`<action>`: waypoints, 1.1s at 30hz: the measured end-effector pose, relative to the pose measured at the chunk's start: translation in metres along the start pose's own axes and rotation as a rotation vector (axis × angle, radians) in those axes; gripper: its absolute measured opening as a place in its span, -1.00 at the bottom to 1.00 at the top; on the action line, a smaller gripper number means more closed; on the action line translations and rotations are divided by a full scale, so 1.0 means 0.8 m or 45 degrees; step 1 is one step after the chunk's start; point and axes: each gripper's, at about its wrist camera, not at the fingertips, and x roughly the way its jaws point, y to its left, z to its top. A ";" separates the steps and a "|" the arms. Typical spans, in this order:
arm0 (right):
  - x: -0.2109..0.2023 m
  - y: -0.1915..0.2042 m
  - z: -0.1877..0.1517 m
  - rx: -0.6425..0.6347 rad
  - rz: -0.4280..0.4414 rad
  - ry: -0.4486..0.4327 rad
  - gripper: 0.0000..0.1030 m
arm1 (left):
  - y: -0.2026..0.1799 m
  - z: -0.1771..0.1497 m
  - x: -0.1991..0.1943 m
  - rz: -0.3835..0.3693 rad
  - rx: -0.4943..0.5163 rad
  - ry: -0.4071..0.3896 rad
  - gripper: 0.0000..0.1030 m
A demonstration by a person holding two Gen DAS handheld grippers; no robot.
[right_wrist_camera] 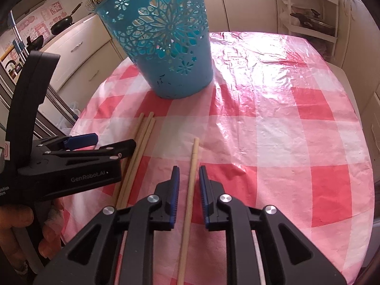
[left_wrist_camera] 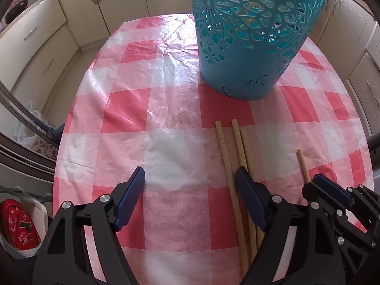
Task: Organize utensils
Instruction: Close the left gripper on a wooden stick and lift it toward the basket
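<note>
Single chopstick (right_wrist_camera: 190, 190) lengthwise between right gripper (right_wrist_camera: 188, 178) pads, tip toward basket (right_wrist_camera: 166, 47)

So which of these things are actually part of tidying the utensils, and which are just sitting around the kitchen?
Part of the job:
- single chopstick, lying between the right gripper's slightly parted pads
- three chopsticks lying together, by the open left gripper
- teal cut-out basket, upright

Just there:
- checked tablecloth
- frying pan on the counter
- cupboards

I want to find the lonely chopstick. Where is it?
In the right wrist view, the single chopstick lies on the checked tablecloth between the right tongs' open pads, right of the three bunched chopsticks.
</note>
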 end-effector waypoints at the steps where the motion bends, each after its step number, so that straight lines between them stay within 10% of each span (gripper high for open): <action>1: 0.002 0.001 0.000 -0.009 -0.009 -0.001 -0.68 | 0.000 0.000 -0.001 -0.005 -0.002 0.002 0.44; 10: 0.012 -0.018 0.017 0.056 -0.103 -0.071 -0.89 | 0.001 0.015 -0.003 -0.096 0.069 0.007 -0.55; 19: 0.011 -0.012 0.014 0.010 -0.101 -0.058 -0.88 | 0.001 0.031 0.007 -0.107 0.126 0.007 -0.89; 33: 0.012 -0.013 0.014 -0.003 -0.120 -0.094 -0.89 | -0.005 0.022 0.006 -0.096 0.189 -0.057 -0.89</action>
